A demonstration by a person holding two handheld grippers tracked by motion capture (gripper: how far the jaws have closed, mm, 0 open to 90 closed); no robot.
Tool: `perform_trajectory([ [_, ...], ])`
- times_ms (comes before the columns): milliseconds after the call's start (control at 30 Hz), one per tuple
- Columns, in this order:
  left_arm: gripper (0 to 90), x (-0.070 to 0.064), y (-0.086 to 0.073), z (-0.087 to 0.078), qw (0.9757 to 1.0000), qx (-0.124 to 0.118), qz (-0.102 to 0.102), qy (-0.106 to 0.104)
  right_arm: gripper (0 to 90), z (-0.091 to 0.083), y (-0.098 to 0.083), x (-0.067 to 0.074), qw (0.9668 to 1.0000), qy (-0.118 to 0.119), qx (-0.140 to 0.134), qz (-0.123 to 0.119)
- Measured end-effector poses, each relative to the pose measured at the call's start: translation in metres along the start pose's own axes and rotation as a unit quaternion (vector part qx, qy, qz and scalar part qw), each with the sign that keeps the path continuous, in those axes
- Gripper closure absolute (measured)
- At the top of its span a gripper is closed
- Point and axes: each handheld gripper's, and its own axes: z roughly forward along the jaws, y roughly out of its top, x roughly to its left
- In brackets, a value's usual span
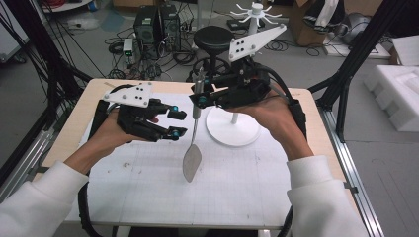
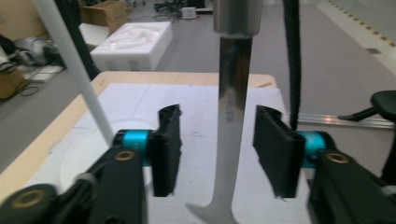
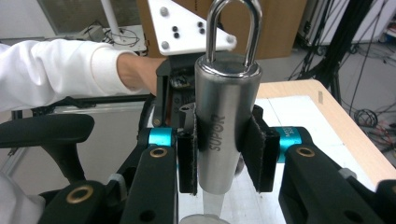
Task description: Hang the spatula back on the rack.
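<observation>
Spatula (image 1: 192, 148): polished, glossy steel. Gripper pads (image 3: 254, 151): matt black, frayed rubber. Table (image 1: 74, 116): pale wood edge, matt paper mat.

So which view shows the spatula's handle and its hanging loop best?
The right gripper view: the spatula's steel handle stands close up, clamped between the right gripper pads, its hanging loop and SUPOR lettering sharp. The high view shows the whole spatula, but small. The left gripper view shows mainly its flat shaft.

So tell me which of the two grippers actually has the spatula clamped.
The right gripper: its pads press on the spatula's steel handle. The left gripper stands open, its pads on either side of the flat shank without touching it.
</observation>
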Motion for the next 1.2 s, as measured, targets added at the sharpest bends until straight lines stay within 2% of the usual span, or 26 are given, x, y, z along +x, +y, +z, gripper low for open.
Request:
perform_trajectory([
  [33,41.8,0.0,-0.001,-0.001,1.0,0.002,-0.002,0.009,69.7,-0.002,-0.001,-0.001,1.0,-0.005,-0.001,0.004],
  [67,36.8,0.0,-0.002,-0.003,0.9994,0.012,-0.002,0.032,69.7,-0.004,-0.002,-0.001,1.0,-0.007,-0.003,0.005],
  [100,27.8,0.0,-0.002,-0.004,0.9992,0.016,-0.003,0.037,69.7,-0.007,-0.003,-0.001,0.9999,-0.011,-0.003,0.01],
  [267,11.3,0.0,-0.009,-0.014,0.9975,0.019,-0.009,0.067,69.7,-0.019,-0.008,-0.003,0.9993,-0.028,-0.003,0.026],
  [367,2.7,0.0,-0.014,-0.02,0.9964,0.022,-0.022,0.079,69.7,-0.028,-0.011,-0.004,0.9984,-0.041,-0.005,0.037],
  [500,1.7,0.0,-0.022,-0.031,0.9948,0.025,-0.029,0.094,69.7,-0.041,-0.015,-0.006,0.9971,-0.059,-0.011,0.047],
  [800,1.7,-0.001,-0.04,-0.046,0.9922,0.038,-0.042,0.111,69.8,-0.066,-0.022,-0.011,0.9925,-0.1,-0.005,0.07],
  [1000,1.7,-0.005,-0.051,-0.056,0.9904,0.041,-0.044,0.125,69.8,-0.076,-0.025,-0.016,0.9893,-0.118,0.011,0.085],
  [1200,1.7,-0.006,-0.065,-0.069,0.987,0.031,-0.058,0.146,69.8,-0.084,-0.025,-0.025,0.9849,-0.14,0.028,0.098],
])
